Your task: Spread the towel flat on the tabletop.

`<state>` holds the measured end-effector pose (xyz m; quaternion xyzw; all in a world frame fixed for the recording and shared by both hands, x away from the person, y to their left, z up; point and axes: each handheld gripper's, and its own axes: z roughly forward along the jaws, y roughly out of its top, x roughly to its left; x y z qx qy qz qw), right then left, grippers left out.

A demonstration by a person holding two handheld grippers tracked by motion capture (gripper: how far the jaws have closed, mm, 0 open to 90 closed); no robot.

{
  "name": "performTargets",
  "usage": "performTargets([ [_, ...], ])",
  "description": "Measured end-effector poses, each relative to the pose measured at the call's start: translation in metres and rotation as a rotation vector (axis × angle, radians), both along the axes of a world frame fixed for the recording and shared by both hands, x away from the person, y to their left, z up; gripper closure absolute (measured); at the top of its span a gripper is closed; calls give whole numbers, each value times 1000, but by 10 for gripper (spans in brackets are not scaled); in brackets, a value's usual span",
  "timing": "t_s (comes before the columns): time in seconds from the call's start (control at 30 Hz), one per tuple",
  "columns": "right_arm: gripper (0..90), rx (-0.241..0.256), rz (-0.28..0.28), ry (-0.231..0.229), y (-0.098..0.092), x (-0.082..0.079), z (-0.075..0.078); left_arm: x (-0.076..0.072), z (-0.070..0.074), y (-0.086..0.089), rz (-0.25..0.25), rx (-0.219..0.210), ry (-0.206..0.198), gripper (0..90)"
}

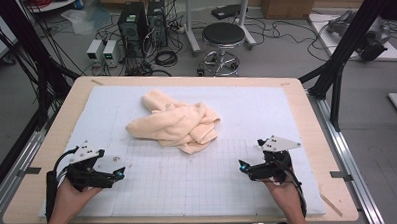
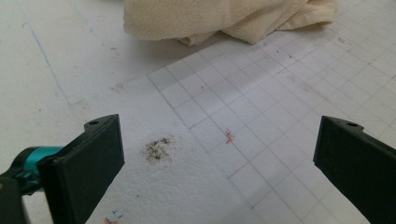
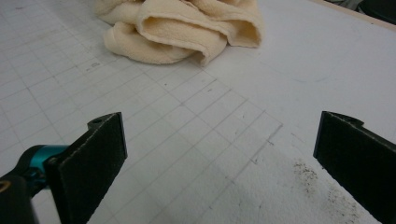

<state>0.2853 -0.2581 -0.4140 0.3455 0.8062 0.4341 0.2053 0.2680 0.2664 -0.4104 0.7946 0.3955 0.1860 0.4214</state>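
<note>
A cream towel lies crumpled in a heap on the middle of the white gridded mat. My left gripper rests low at the front left of the mat, held by a hand, jaws wide open with nothing between them. My right gripper sits at the front right, also open and empty. In the left gripper view the towel lies well ahead of the open left gripper. In the right gripper view the towel lies ahead and to the left of the open right gripper.
The mat covers a wooden table. Dark smudges mark the mat near each gripper. Beyond the table stand a stool, computer towers and loose cables on the floor. Black frame posts flank the table.
</note>
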Motion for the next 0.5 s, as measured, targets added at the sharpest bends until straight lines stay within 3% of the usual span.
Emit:
performTargets([
  [0.5,18,-10,14,1,4,3,-2,-1,1,1,-6,4,-5,22],
])
